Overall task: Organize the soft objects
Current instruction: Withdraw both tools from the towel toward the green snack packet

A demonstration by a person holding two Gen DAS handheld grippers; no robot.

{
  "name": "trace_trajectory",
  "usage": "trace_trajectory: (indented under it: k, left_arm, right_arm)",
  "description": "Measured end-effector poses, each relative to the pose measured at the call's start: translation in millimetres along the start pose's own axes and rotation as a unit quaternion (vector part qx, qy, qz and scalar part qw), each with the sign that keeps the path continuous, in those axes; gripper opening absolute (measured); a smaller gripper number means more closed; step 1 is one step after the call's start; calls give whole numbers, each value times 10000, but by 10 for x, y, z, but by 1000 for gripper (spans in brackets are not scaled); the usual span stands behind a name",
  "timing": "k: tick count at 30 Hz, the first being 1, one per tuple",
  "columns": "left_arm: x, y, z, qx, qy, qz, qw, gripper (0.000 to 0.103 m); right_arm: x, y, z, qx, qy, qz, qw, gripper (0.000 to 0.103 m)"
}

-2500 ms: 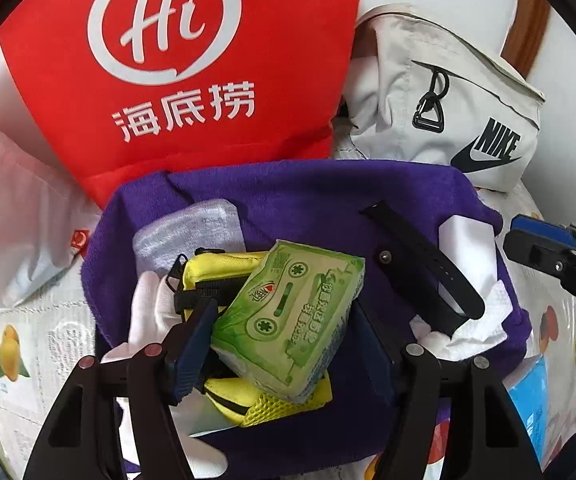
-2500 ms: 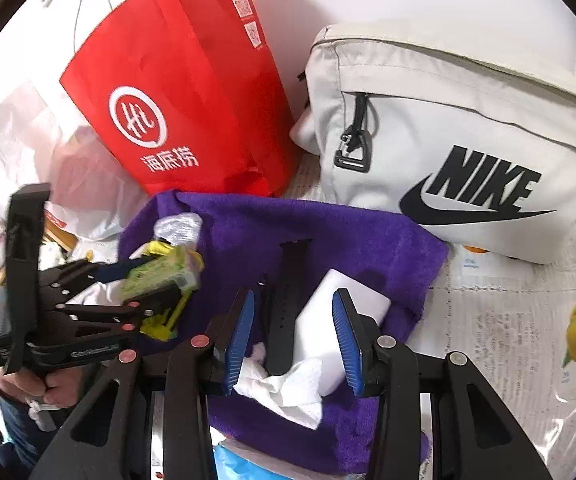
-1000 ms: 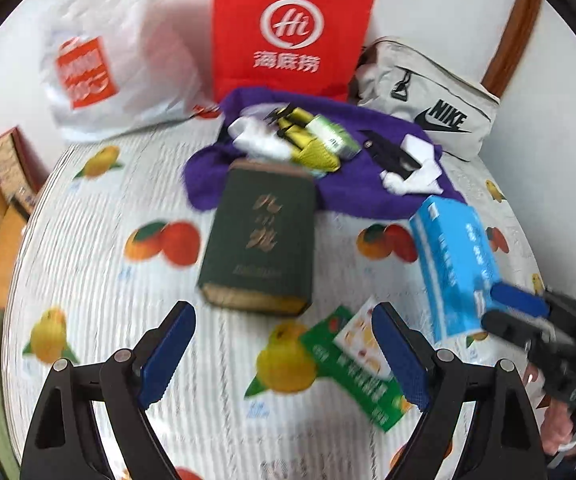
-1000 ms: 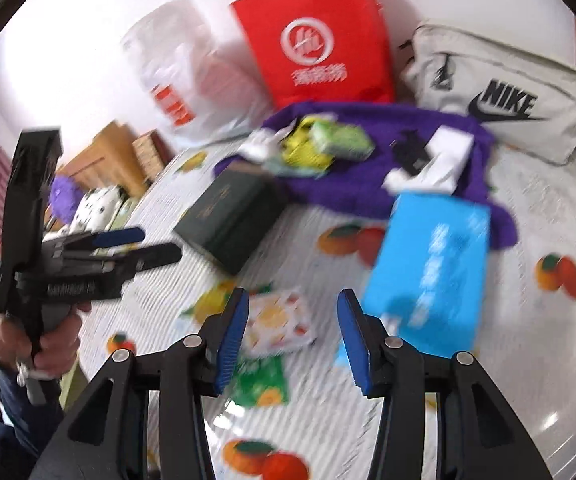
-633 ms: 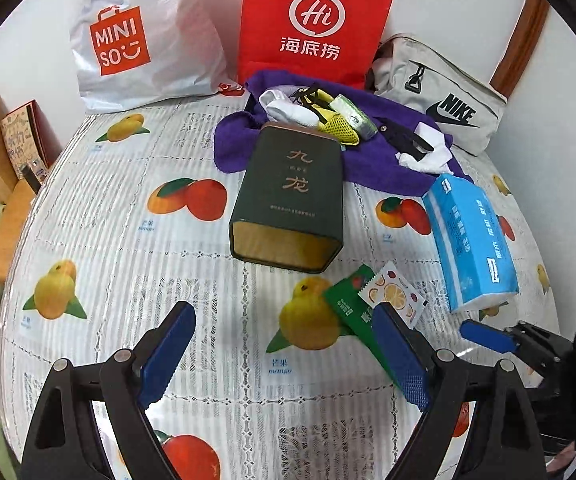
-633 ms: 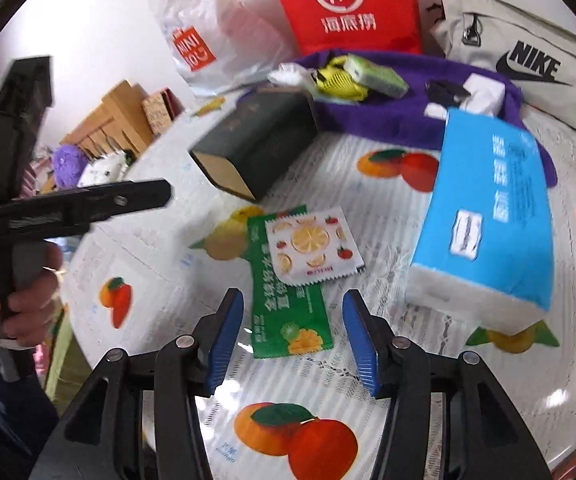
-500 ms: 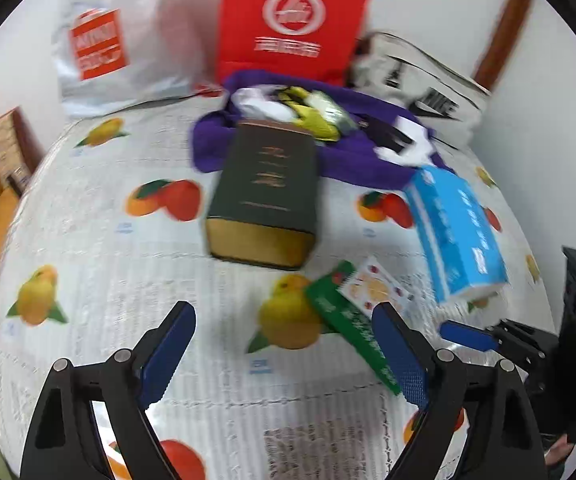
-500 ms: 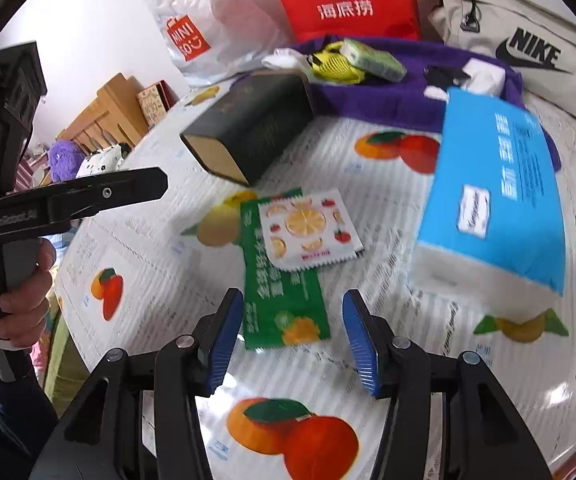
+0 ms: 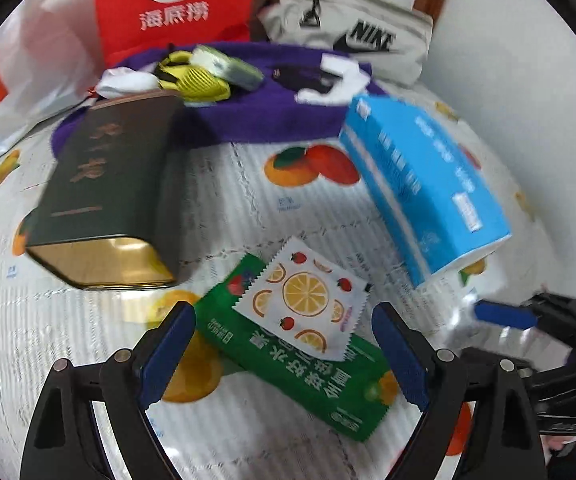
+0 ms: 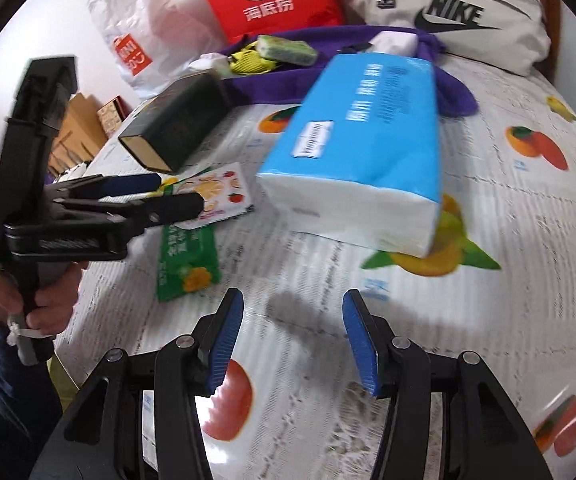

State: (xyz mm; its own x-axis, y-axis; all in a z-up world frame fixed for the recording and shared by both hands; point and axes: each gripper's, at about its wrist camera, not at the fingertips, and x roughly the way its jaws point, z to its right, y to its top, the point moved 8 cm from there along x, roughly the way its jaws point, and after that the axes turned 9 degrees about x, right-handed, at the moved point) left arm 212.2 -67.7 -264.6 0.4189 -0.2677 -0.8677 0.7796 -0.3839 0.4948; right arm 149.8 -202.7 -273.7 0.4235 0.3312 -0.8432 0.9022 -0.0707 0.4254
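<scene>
My left gripper (image 9: 283, 344) is open and empty, low over a white fruit-print sachet (image 9: 304, 300) that lies on a green packet (image 9: 300, 364). My right gripper (image 10: 294, 336) is open and empty, just short of a blue tissue pack (image 10: 368, 120), which also shows in the left wrist view (image 9: 424, 188). A purple towel (image 9: 263, 108) at the back holds a yellow mesh pouch (image 9: 195, 76), a green tissue packet (image 10: 285, 50), white cloths and a black strap. In the right wrist view the left gripper (image 10: 155, 192) sits over the sachet (image 10: 219, 192).
A dark green tin box (image 9: 107, 184) lies left of the packets. A red bag (image 9: 175, 4), a white Miniso bag (image 10: 139, 32) and a grey Nike pouch (image 10: 456, 12) stand against the wall. The fruit-print cloth (image 10: 508, 240) covers the table.
The left gripper released the green tissue packet on the towel, pulled back, then came down toward the sachet and green packet. The right gripper withdrew from the towel and now faces the blue pack.
</scene>
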Motion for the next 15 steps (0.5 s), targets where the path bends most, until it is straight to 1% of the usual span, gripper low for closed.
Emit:
trace_trajectory:
  k: [2, 5, 6, 9, 11, 12, 14, 15]
  left_arm:
    - [103, -4, 48, 178, 113, -87, 9997, 90]
    - [152, 4, 112, 530, 405, -96, 9977, 90]
    - [157, 13, 139, 615, 450, -72, 9971, 91]
    - [174, 35, 157, 569, 372, -71, 9977, 92]
    - [175, 48, 153, 593, 393, -48, 9975, 91]
    - [172, 53, 161, 628, 388, -31, 9973, 89]
    - [139, 77, 196, 698, 331, 62, 9970, 65]
    - [125, 82, 217, 738, 310, 73, 9968, 60]
  right_arm:
    - [-8, -4, 30, 41, 17, 23, 10000, 52]
    - [-8, -4, 29, 9, 16, 14, 10000, 52]
    - [-6, -4, 26, -7, -3, 14, 10000, 52]
    - [-4, -4, 13, -5, -3, 28, 10000, 52]
    - [-17, -14, 30, 27, 32, 46, 10000, 52]
    - [-28, -28, 42, 42, 37, 56, 10000, 52]
    - [-47, -43, 63, 71, 40, 81, 9999, 52]
    - [-55, -51, 71, 83, 43, 91, 9999, 52]
